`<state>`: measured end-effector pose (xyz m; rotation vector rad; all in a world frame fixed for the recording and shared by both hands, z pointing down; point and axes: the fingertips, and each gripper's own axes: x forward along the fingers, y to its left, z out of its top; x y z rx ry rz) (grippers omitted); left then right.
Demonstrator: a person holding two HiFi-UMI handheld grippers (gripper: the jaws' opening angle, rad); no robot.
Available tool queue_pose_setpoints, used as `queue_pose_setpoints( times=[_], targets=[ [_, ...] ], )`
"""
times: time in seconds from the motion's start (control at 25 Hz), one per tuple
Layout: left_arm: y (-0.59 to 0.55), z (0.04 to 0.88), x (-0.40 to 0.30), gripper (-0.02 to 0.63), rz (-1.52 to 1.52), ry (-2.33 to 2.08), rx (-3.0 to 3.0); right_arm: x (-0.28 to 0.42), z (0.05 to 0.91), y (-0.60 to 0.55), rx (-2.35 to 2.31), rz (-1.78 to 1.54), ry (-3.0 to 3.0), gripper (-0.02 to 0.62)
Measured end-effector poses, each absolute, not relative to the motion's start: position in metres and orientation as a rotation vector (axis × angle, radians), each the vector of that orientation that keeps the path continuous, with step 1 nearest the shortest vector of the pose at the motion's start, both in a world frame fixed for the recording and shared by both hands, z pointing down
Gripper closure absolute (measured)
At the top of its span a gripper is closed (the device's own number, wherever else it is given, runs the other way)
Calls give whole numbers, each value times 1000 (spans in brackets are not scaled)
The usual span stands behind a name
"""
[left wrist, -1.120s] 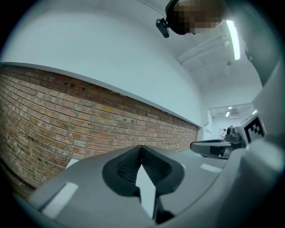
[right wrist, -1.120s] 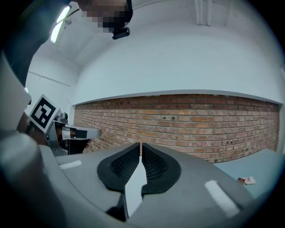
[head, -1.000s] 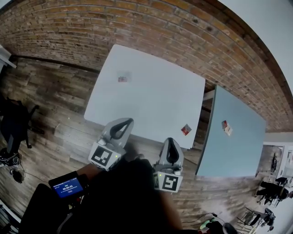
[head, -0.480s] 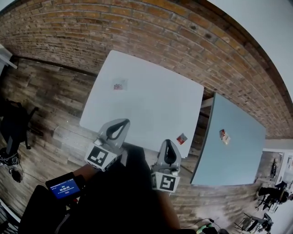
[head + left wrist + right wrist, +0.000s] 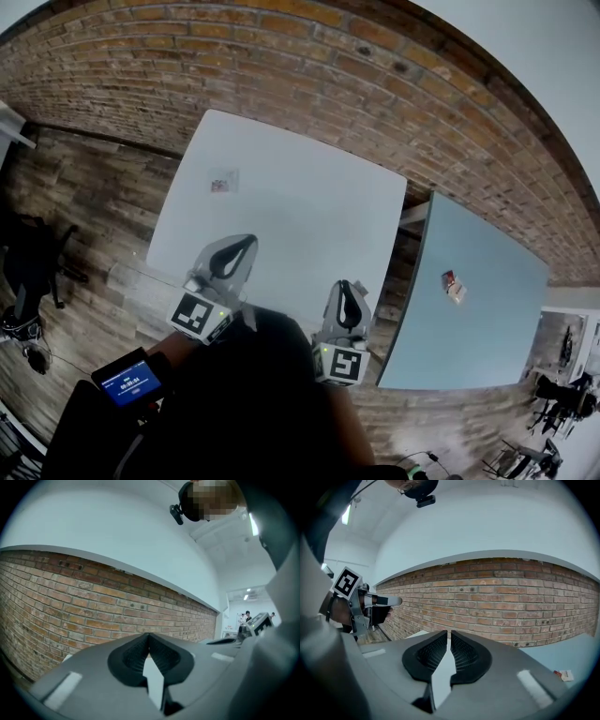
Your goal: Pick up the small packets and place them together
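Note:
One small packet (image 5: 223,184) lies far left on the white table (image 5: 300,206). Another packet (image 5: 453,284) rests on the blue-grey table (image 5: 478,309) to the right, and the right gripper view also shows that packet (image 5: 565,675). My left gripper (image 5: 242,246) hangs over the white table's near edge, shut with nothing in it, its tips (image 5: 149,637) touching. My right gripper (image 5: 345,289) hovers at the table's near right corner, shut and empty, its jaws (image 5: 450,632) parted by only a thin slit. It covers the corner where a third packet lay.
A brick wall (image 5: 309,75) runs behind both tables. Wood floor (image 5: 84,206) lies to the left, with a black chair (image 5: 28,253) on it. A narrow gap separates the two tables. A device with a lit screen (image 5: 131,382) sits on the left forearm.
Both grippers have moved forward to the white table's near edge. The red packet by the near right corner has slipped out of sight behind the right gripper.

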<state>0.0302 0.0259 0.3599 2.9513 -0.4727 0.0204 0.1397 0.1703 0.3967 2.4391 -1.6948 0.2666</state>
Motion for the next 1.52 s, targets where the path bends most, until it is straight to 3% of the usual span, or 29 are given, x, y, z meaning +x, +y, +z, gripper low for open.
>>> queue_pose_setpoints(
  times=[0.24, 0.64, 1.08, 1.52],
  targets=[
    [22, 352, 50, 606, -11, -530, 2968, 167, 414, 176, 2401, 323, -1697, 575],
    [39, 332, 84, 606, -54, -432, 3042, 213, 512, 215, 2344, 686, -1418, 492],
    [47, 353, 98, 606, 12, -458, 3004, 238, 635, 259, 2122, 942, -1299, 462],
    [52, 361, 104, 606, 86, -479, 3001, 238, 700, 283, 1971, 1169, -1273, 451]
  ],
)
